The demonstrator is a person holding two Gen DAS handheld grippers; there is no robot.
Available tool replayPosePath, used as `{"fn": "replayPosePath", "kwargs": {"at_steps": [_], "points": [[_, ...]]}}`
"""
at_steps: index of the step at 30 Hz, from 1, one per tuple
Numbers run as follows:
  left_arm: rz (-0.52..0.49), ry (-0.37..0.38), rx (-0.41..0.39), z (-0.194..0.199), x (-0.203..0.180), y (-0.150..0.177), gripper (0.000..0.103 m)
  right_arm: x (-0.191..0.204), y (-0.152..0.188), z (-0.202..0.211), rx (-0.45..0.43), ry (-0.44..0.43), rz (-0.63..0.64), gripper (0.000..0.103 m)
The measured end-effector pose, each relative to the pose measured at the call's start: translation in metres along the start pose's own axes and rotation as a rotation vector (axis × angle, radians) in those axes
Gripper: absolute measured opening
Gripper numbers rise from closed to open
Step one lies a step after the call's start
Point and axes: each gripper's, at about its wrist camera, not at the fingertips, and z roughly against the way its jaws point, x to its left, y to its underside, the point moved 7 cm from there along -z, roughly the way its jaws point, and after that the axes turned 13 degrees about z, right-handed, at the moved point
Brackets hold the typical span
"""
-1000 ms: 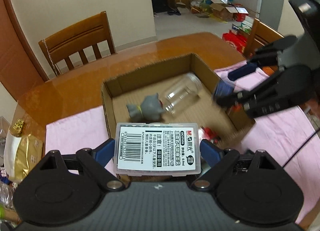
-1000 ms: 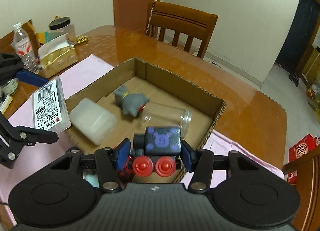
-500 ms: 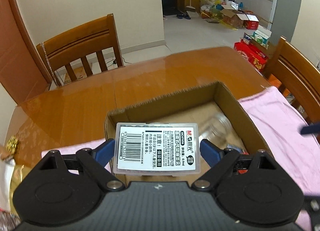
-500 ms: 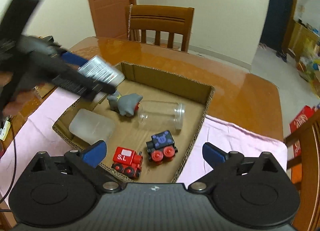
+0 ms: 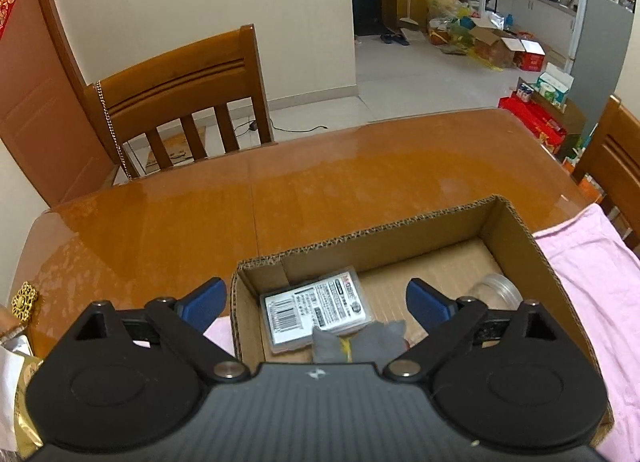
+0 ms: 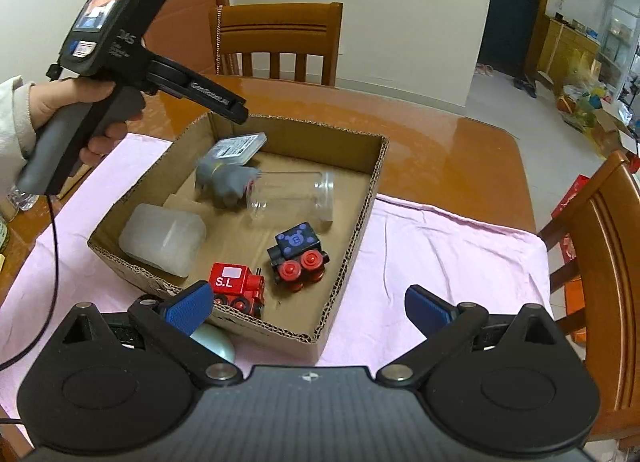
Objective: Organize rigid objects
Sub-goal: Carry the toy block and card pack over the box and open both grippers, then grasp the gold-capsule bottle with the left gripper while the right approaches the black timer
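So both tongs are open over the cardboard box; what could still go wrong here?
1. The clear flat barcode-labelled case lies propped on the grey soft toy, so it may slide.
2. The clear plastic jar lies on its side and could roll into the dark blue toy train car.
3. The pale round object outside the brown cardboard box might be overlooked.

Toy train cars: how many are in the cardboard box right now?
2. The red train car marked S.L sits by the near wall of the cardboard box; the black train car lies just right of it. No others visible.
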Motion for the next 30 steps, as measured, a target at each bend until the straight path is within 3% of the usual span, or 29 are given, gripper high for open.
{"fn": "replayPosePath", "kwargs": {"at_steps": [5, 14, 18, 26, 30], "points": [[-0.032, 0.0, -0.036, 0.025, -0.001, 0.011, 0.1, 0.0, 0.013, 0.001, 0.004, 0.041, -0.031, 0.103], [0.009, 0.008, -0.063, 0.079, -0.007, 0.049, 0.101, 0.005, 0.059, 0.003, 0.031, 0.075, -0.051, 0.103], [0.082, 0.012, -0.074, 0.107, -0.007, 0.081, 0.101, 0.013, 0.084, -0.004, 0.044, 0.072, -0.008, 0.103], [0.19, -0.041, -0.02, 0.136, -0.014, 0.167, 0.102, 0.036, 0.127, -0.034, 0.082, -0.044, 0.025, 0.103], [0.183, -0.081, 0.011, 0.14, -0.023, 0.199, 0.102, 0.048, 0.132, -0.047, 0.09, -0.041, 0.091, 0.103]]}}
